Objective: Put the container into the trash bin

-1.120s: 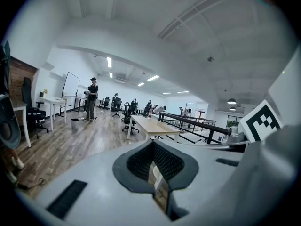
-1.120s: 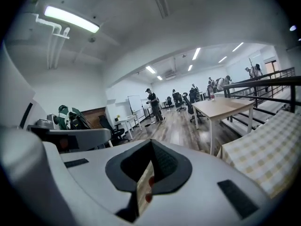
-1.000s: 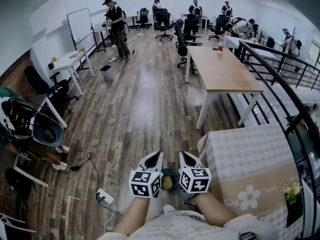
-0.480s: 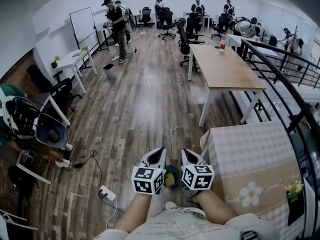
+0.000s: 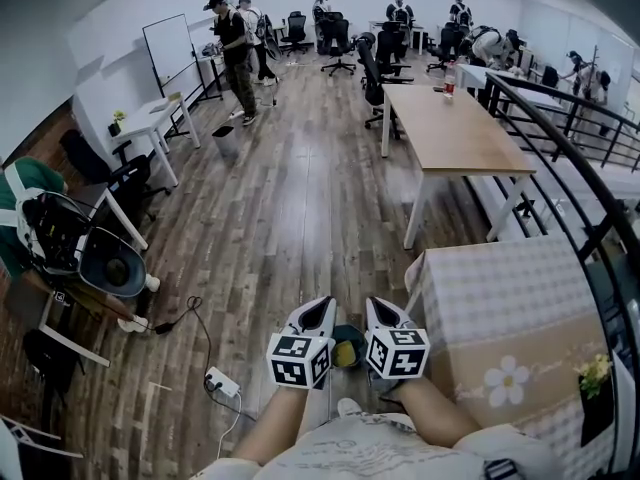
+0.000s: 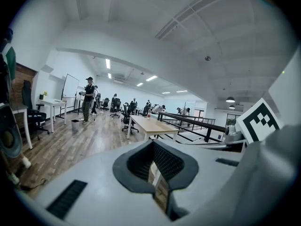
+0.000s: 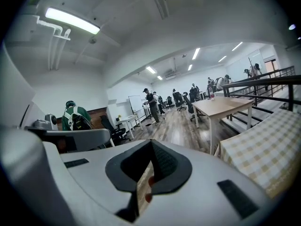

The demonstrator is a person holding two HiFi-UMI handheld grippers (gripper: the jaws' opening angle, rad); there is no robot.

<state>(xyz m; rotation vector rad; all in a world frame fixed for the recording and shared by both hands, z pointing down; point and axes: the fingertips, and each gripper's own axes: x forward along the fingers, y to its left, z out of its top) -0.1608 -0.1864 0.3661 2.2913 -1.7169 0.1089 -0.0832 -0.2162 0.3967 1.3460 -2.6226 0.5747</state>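
Left claw: the left claw (image 6: 152,160) has its jaws drawn together, with only a thin slit between the dark pads and nothing gripped in them.
Right claw: the right claw (image 7: 149,161) is likewise closed and empty.
Container: a small round dark-green container with yellow contents (image 5: 345,352) sits low between the two claw bodies, close to the person. It looks pressed between their inner sides rather than pinched, though the contact itself is hidden.
Near surroundings: a checked cloth-covered table (image 5: 500,308) stands just right. A white power strip (image 5: 222,381) lies on the brown wood-plank floor (image 5: 290,218) to the near left.
Trash bin: a small dark-grey trash bin (image 5: 226,141) stands far left, well apart.
Step in hand: I judge this to be carrying.
Doing it well: keep both claws level and squeezed evenly inward, walk steadily, and steer clear of the cable.
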